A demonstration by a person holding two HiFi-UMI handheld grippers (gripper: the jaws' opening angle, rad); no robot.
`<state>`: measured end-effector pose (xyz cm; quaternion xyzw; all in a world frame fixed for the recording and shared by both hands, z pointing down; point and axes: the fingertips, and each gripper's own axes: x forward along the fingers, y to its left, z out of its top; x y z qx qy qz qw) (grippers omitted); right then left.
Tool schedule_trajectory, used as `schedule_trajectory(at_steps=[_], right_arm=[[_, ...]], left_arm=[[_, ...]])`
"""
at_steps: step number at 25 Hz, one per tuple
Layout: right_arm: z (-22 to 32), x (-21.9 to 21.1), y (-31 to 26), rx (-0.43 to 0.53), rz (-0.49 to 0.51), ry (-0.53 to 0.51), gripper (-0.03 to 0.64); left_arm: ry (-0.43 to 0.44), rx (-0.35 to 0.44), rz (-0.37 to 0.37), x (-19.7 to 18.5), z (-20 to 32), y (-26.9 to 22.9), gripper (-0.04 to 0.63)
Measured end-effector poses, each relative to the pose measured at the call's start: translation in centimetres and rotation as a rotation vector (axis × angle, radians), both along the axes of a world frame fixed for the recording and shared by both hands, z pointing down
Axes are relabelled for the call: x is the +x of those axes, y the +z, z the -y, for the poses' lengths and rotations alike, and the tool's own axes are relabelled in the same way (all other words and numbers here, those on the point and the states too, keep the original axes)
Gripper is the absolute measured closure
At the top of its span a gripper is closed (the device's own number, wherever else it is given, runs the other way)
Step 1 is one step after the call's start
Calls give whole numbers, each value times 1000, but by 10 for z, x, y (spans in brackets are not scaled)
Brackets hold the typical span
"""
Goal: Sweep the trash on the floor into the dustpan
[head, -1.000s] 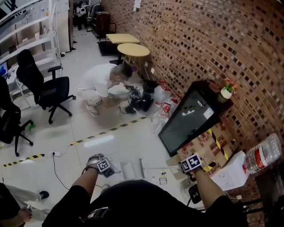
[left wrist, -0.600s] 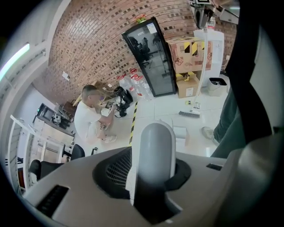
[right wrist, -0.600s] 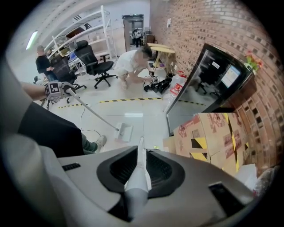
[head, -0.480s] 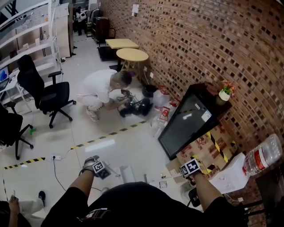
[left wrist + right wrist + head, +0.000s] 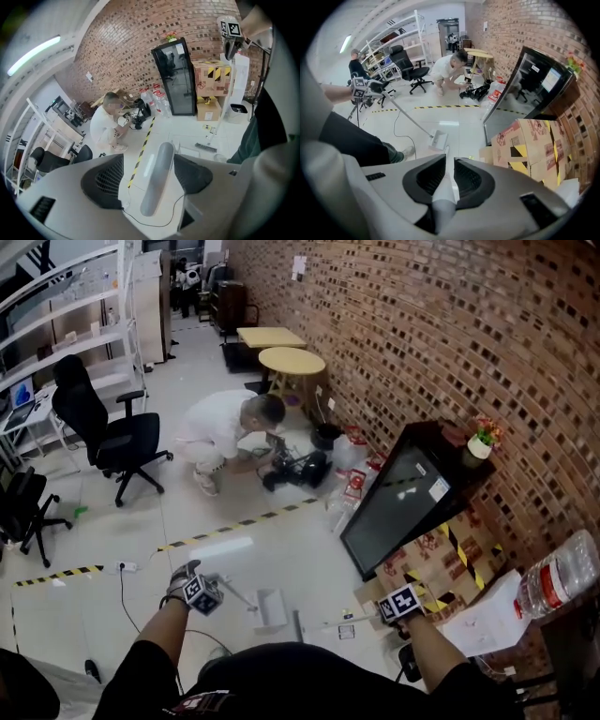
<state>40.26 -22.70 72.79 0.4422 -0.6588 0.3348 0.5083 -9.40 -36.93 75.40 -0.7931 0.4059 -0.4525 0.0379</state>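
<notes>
1. A brick wall [image 5: 450,324] fills the upper right of the head view. A pale tiled floor [image 5: 244,554] takes the left and centre, crossed by a yellow-and-black tape line [image 5: 239,519].
2. Right of centre we see a black glass-fronted cabinet [image 5: 403,498] against that wall, with cardboard boxes [image 5: 450,559] just below it toward the lower right.
3. A person [image 5: 220,423] crouches on the floor above centre, near the wall. A black office chair [image 5: 112,432] stands to the left of them.
4. The dustpan [image 5: 270,608] lies on the floor at lower centre, and its long shaft slants left toward our left gripper [image 5: 151,164].
5. In the left gripper view the jaws are opening and already stand wide. The grey dustpan handle [image 5: 154,187] is between them, with floor showing on either side and neither pad pressing it.
6. The broom [image 5: 297,624] has its brush on the floor just right of the dustpan, and its thin shaft runs right toward our right gripper [image 5: 446,168].
7. The right gripper's jaws are drawn close and clamp the whitish broom handle [image 5: 443,197].
8. The trash [image 5: 347,631], a few small scraps, lies on the floor just right of the brush, between it and the boxes and outside the dustpan.
</notes>
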Motion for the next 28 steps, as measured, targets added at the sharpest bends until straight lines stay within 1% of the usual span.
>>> schedule_trajectory(at_steps=[2, 5, 8, 10, 12, 13, 14, 16, 17, 18, 19, 20, 22, 23, 24, 27, 28], right_arm=[[-10, -11, -4, 14, -8, 7, 552], [-32, -32, -11, 35, -37, 19, 552], [-57, -54, -20, 63, -83, 53, 552], [-82, -70, -24, 74, -109, 92, 552], [-109, -84, -26, 78, -125, 136, 552], [-122, -91, -26, 78, -130, 154, 552], [-133, -99, -26, 79, -134, 166, 552], [-152, -112, -29, 94, -137, 164, 552], [-157, -120, -31, 117, -131, 149, 552], [-163, -127, -34, 138, -122, 132, 552], [-175, -130, -33, 130, -122, 125, 552], [-197, -127, -28, 76, -143, 135, 552], [-250, -116, -12, -76, -205, 160, 552], [-268, -114, -4, -113, -211, 148, 552], [-275, -117, 3, -110, -189, 116, 552], [-264, -139, 14, 42, -43, -49, 552], [-268, -141, 17, 54, -19, -85, 552]], left_arm=[[-5, 44, -34, -3, -3, -15, 253], [26, 116, -90, -15, -14, -36, 253], [48, 166, -208, -33, -31, -65, 255], [89, 158, -292, -45, -58, -81, 261], [145, 109, -355, -54, -94, -89, 302], [174, 71, -368, -60, -114, -83, 307], [202, 30, -374, -67, -134, -74, 329], [234, -54, -392, -75, -178, -58, 339], [232, -95, -409, -78, -201, -52, 342], [225, -132, -426, -79, -222, -45, 359], [217, -163, -438, -80, -241, -38, 359], [209, -186, -446, -79, -258, -32, 359], [180, -217, -457, -74, -288, -19, 359], [158, -227, -462, -71, -301, -14, 359], [132, -235, -466, -67, -311, -8, 359], [14, -249, -493, -50, -332, 5, 360], [-29, -257, -512, -42, -338, 7, 360]])
